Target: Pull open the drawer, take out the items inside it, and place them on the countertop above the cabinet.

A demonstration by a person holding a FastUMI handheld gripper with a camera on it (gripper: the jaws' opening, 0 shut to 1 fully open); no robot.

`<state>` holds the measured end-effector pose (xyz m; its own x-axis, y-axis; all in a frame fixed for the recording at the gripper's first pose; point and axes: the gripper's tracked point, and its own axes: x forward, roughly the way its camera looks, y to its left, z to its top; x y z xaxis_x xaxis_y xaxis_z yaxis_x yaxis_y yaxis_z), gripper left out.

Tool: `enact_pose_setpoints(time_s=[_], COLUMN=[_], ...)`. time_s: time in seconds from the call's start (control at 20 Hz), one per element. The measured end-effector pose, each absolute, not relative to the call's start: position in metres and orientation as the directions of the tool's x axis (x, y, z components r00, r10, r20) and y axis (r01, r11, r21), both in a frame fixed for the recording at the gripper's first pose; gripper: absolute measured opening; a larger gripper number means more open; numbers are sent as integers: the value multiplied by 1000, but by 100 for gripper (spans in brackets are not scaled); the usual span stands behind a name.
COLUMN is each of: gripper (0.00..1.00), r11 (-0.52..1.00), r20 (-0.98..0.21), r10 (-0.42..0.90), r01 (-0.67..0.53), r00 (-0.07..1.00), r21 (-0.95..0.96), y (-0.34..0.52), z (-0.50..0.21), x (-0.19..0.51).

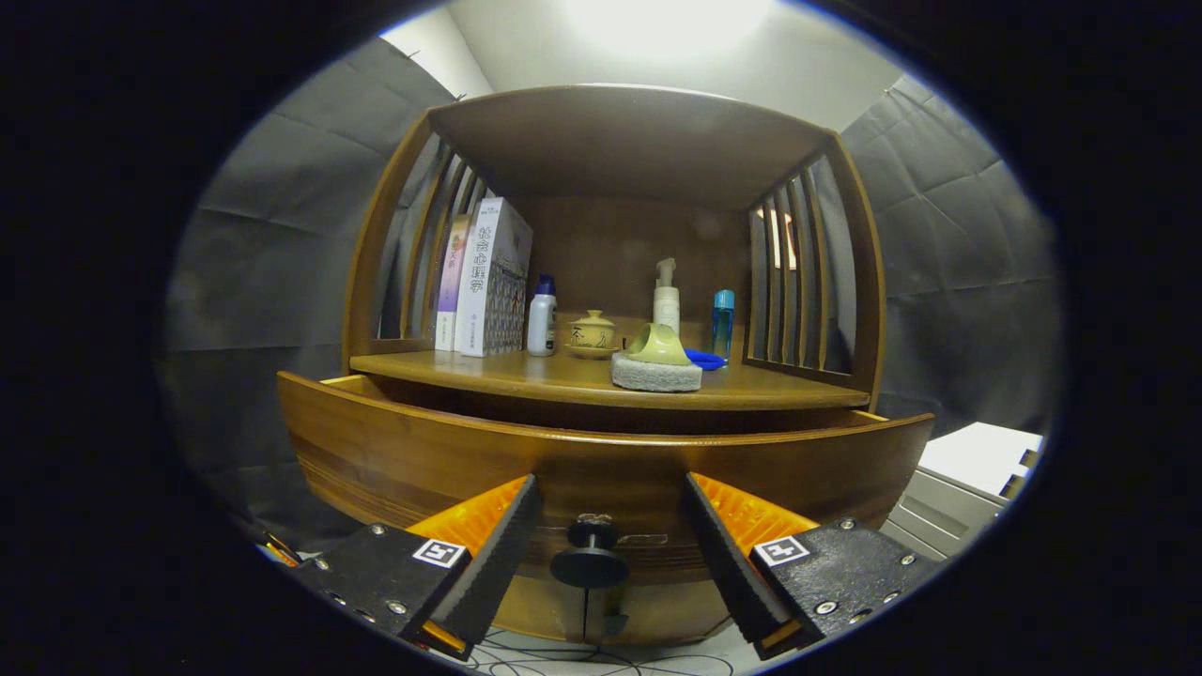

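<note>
Here drawer (pixel 601 460) ajar, jaws wide around knob (pixel 590 560).

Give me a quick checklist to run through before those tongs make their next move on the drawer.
1. Tongs open: ok, the fingers stand apart.
2. Knob lined up: ok, it sits between the fingers, touched by neither.
3. Drawer pulled out: ok, its front stands forward of the countertop edge.
4. Items inside the drawer: cannot tell, the front panel hides the inside.
5. Free space on the countertop: ok, bare wood shows in front of the books, bottles and sponge.
</note>
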<state>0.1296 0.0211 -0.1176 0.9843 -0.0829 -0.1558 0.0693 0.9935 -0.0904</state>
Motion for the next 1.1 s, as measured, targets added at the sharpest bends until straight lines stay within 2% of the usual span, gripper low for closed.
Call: enact_pose_setpoints(time_s=[0.55, 0.85, 1.1], gripper=[95, 94, 93], r11=[995, 995, 994], r20=[-197, -202, -157], r10=[-94, -96, -105], r01=[85, 91, 104], r00=[976, 975, 982], r21=[-55, -33, -17], y=[14, 20, 25], z=[-129, -124, -68], x=[202, 196, 175])
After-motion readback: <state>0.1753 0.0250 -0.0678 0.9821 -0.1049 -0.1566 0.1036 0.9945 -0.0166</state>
